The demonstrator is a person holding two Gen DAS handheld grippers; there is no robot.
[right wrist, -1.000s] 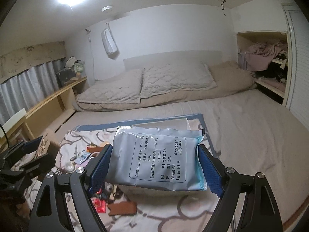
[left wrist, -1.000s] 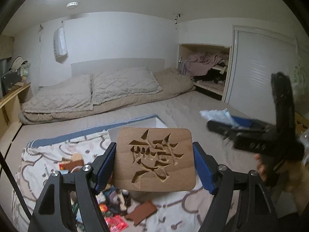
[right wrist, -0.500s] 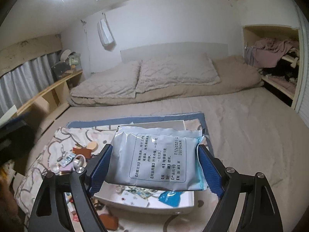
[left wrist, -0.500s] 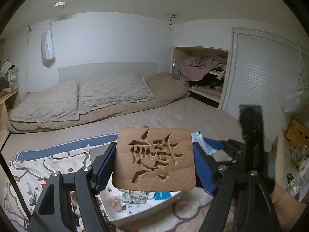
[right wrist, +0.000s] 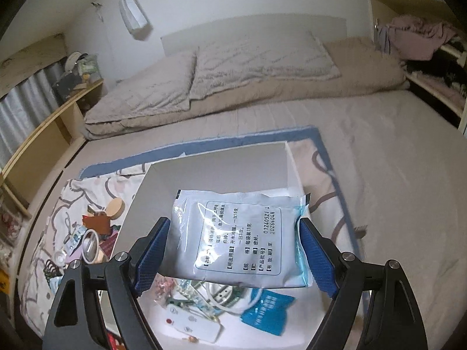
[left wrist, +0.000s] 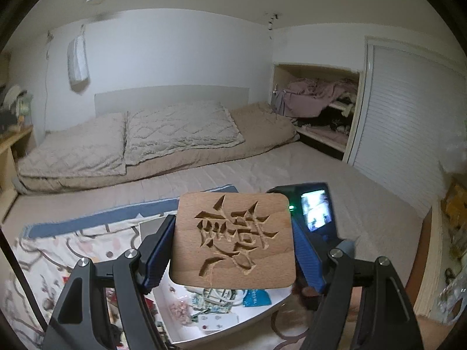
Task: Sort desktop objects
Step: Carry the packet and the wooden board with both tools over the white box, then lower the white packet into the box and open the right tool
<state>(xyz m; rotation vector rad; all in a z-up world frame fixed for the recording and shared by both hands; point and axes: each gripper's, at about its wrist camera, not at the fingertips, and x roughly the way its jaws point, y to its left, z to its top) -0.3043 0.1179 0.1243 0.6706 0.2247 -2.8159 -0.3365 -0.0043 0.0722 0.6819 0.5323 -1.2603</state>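
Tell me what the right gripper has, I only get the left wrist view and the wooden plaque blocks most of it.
Observer: The right gripper is shut on a pale blue sachet with printed Chinese text.
Operator: Where is it relative to the box?
Observer: It hangs over the open white box, above the items inside.
Operator: What lies under it that I can't see?
Observer: A darker blue packet and a white card with a red dot on the box floor.
Operator: Anything left outside the box?
Observer: Yes, a round wooden disc and a tape roll lie on the patterned blanket, left of the box.
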